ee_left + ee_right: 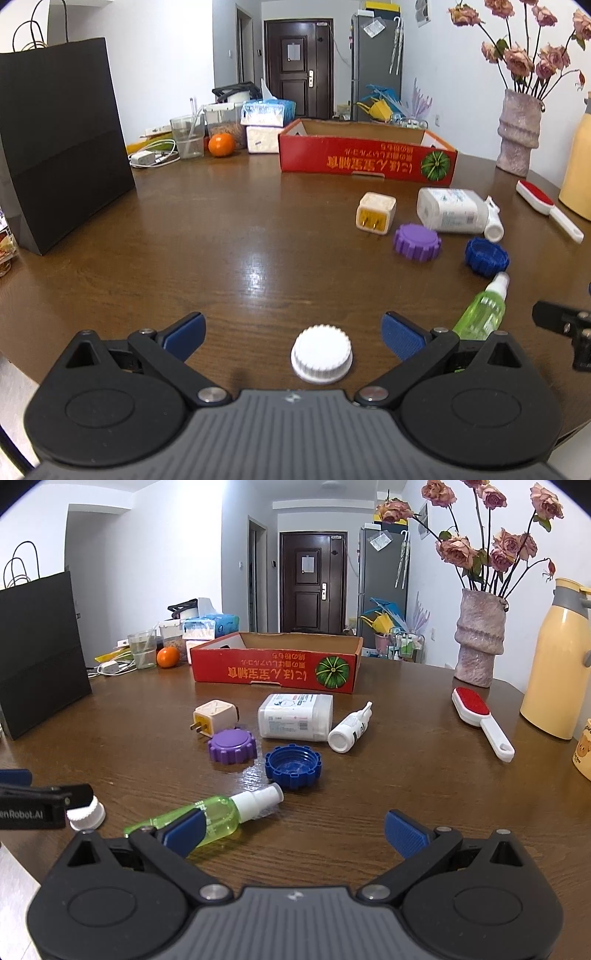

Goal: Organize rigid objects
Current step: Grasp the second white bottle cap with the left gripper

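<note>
Presently Catalogued: Loose Rigid Items, Box Unfilled

Left tongs (293, 334): spread wide, empty, straddling a white ribbed plastic screw cap (321, 354) on the glossy brown wooden surface (221, 240), apparently lined up for pickup. Right tongs (293, 830): spread wide, empty; a translucent green spray bottle (207, 818) lies beside the left finger. Purple knurled lid (232, 746), blue knurled cap (293, 766) mouth-up, and cream plug adapter (214, 716) cluster before the shallow red cardboard box (275, 670), the likely destination.

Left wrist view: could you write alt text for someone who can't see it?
Open blue-padded tongs straddle a white ribbed plastic cap on a brown wooden table. Beyond lie a purple cap, a blue cap, a green spray bottle and an open red cardboard box.
</note>
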Available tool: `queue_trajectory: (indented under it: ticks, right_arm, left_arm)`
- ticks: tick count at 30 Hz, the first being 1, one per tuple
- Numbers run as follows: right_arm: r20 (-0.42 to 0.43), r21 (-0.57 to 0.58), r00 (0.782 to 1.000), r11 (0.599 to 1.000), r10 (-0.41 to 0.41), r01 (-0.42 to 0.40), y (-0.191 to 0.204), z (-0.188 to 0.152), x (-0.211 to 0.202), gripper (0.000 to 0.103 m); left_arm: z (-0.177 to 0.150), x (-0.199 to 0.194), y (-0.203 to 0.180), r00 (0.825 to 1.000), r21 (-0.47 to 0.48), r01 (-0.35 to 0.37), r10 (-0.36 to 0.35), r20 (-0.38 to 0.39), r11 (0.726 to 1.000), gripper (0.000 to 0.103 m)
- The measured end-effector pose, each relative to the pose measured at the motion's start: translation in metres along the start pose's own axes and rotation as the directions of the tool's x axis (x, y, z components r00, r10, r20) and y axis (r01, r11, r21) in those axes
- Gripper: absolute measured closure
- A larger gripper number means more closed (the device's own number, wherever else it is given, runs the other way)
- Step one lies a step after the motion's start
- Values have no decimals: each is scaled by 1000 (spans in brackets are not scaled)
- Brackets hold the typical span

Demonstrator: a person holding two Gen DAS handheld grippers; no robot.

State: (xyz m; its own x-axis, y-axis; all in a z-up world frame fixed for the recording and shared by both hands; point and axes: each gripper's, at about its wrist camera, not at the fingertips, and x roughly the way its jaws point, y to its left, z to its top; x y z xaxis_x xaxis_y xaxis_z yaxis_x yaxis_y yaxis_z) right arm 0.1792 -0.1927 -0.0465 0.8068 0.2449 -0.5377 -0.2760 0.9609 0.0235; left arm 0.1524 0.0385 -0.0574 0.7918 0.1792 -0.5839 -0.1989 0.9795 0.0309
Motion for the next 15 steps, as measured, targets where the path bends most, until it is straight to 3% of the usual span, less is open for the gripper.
queue_trajectory:
  ticks: [5, 15]
  right_arm:
    - [-5, -1, 1000, 1000, -1, 1, 1, -1, 2, 0]
    - [-8, -2, 1000, 1000, -3, 3, 2, -1, 3, 0]
  left_arm:
    - [-6, 7, -2, 1000, 15, 3, -3, -19, 1000, 1]
    - [-14, 15, -4, 998, 19, 38, -37, -50, 999, 34]
